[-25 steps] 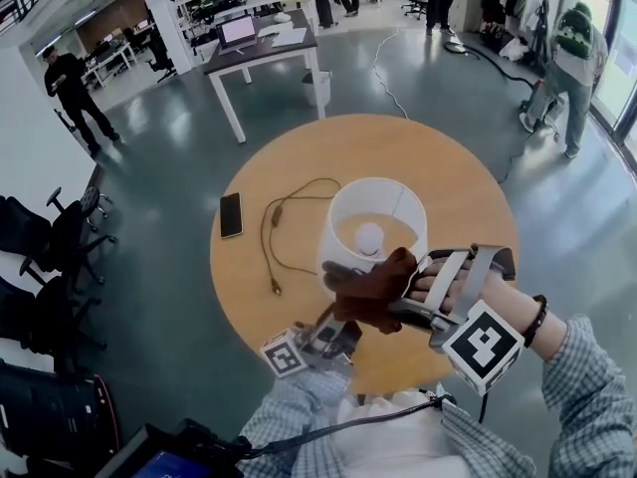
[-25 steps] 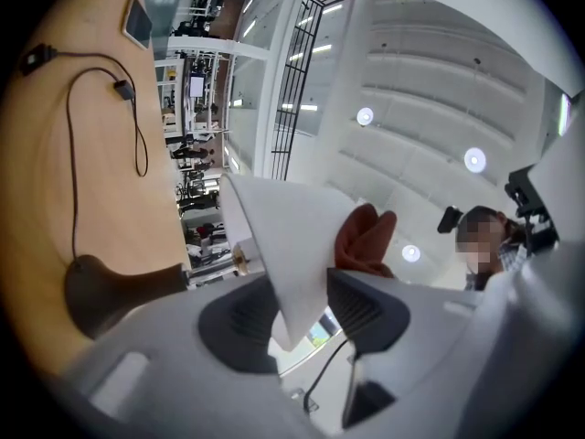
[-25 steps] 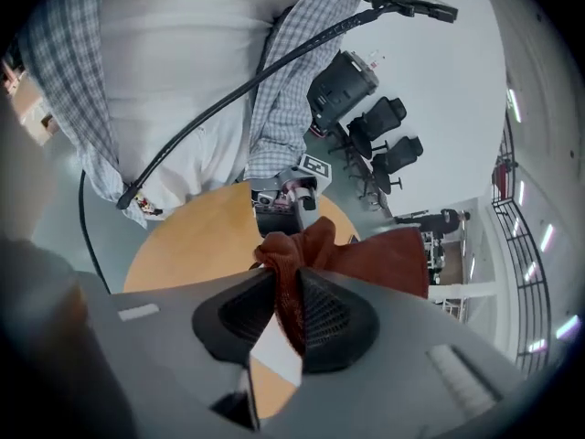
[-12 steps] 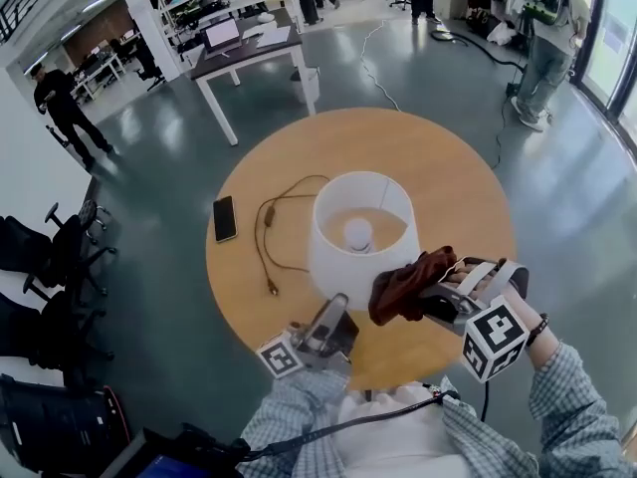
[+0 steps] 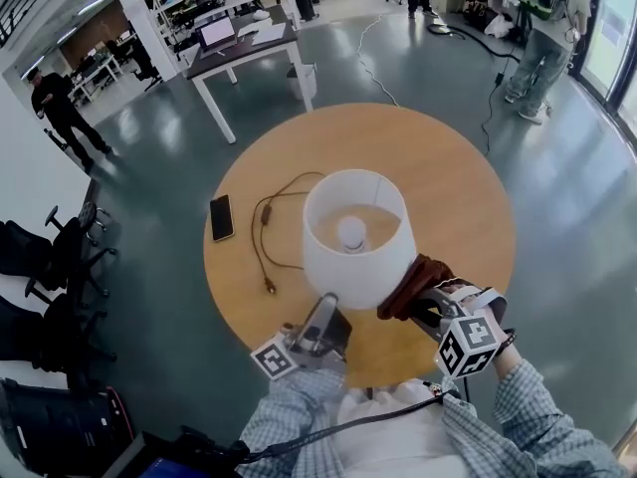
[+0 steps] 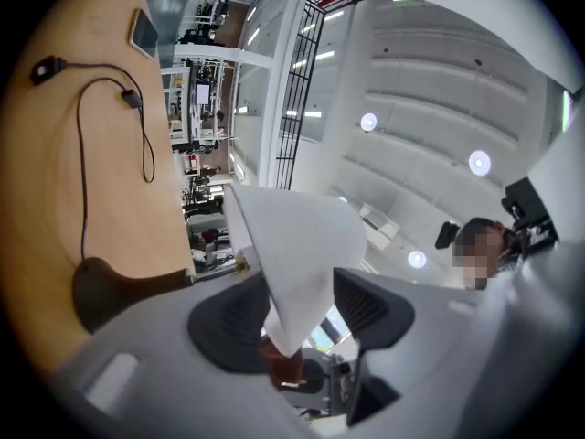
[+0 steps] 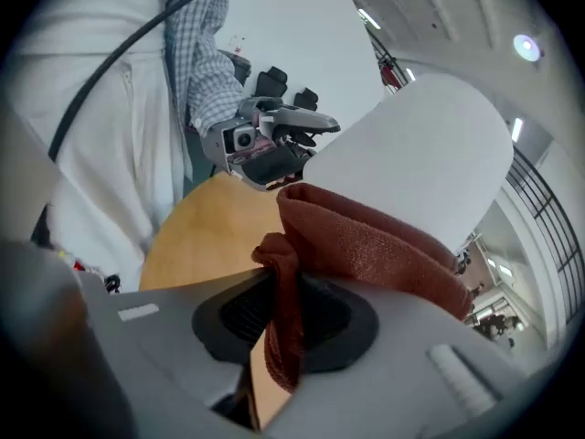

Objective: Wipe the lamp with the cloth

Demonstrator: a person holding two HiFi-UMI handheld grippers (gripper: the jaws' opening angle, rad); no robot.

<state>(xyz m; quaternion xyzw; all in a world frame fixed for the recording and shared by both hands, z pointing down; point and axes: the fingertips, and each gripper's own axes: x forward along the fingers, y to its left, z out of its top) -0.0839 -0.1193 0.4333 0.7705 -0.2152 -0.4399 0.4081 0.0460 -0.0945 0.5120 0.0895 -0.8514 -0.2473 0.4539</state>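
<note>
Head view: lamp (image 5: 350,275) stands upright on the round wooden bench (image 5: 448,167), near its middle and a bit toward the near edge. Long axis vertical, open top of the shade facing up. Inside the shade: one round bulb (image 5: 350,232), nothing else seen. Shade is plain white and tapered, wider at the bottom. Left of the lamp a black cable (image 5: 267,237) loops on the bench, and a dark phone (image 5: 221,217) lies flat further left. Left hand-held gripper (image 5: 327,307) sits at the shade's near lower rim. Right hand-held gripper (image 5: 422,301) is at the shade's near right side with a reddish-brown cloth (image 5: 410,285) bunched against the shade wall.

Left gripper view: jaws spread and just been opening. The shade's lower edge hangs between them, lying over the left pad (image 6: 227,326), with a clear gap to the right pad (image 6: 370,305).

Right gripper view: jaws pinch a fold of the cloth. The rest of it folds over the far side and lies on the white shade. Left hand-held gripper shows beyond, at the shade's left.
</note>
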